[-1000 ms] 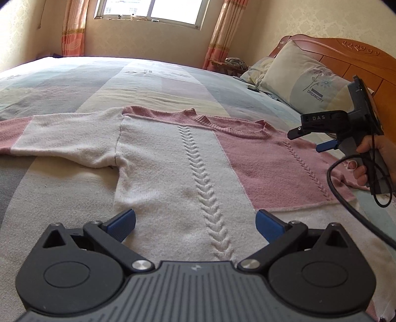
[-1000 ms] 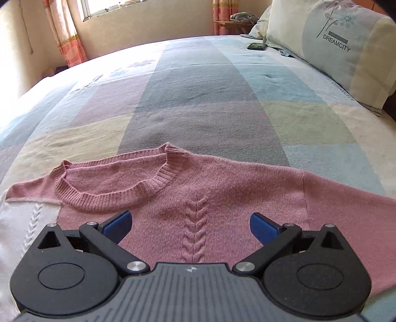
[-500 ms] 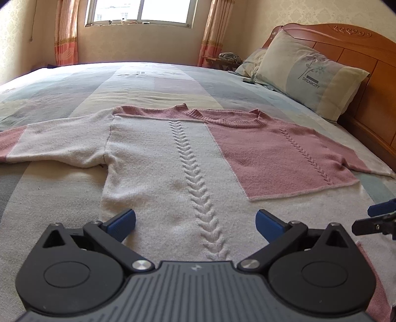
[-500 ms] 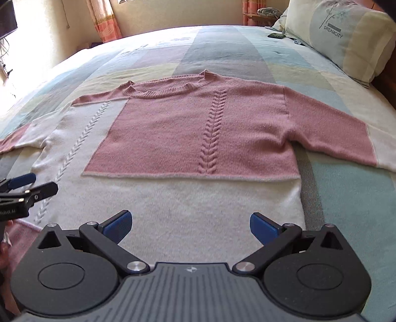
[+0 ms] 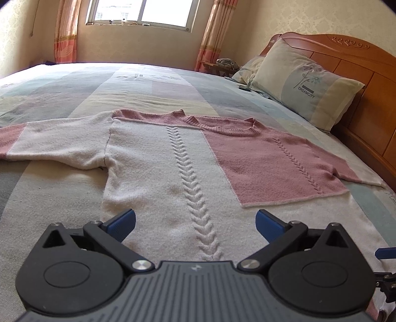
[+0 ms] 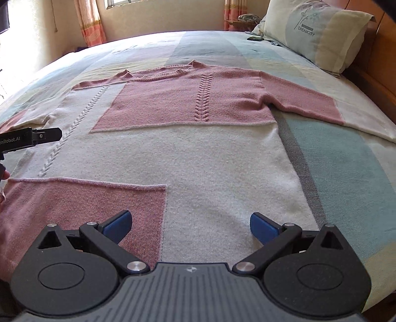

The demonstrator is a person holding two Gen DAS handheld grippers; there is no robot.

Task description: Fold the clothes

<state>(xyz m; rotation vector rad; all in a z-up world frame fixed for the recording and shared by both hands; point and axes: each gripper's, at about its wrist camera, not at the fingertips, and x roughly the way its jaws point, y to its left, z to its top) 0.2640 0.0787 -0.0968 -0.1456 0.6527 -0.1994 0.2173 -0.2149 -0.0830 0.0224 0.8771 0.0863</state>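
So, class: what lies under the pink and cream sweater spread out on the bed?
The sweater lies flat on a bedspread of pale blue, grey and cream blocks, which shows all around it. The part of the bedspread directly beneath the sweater is covered and cannot be seen.

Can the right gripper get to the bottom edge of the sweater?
Probably yes. The right gripper is open and hovers right over the sweater near its bottom edge, with nothing lying between them.

This is a bedroom in a home. There is a big bed [image 5: 173, 84] with a wooden headboard [image 5: 358, 64], a pillow [image 5: 304, 84], a window [image 5: 143, 12] and curtains [image 5: 65, 32].
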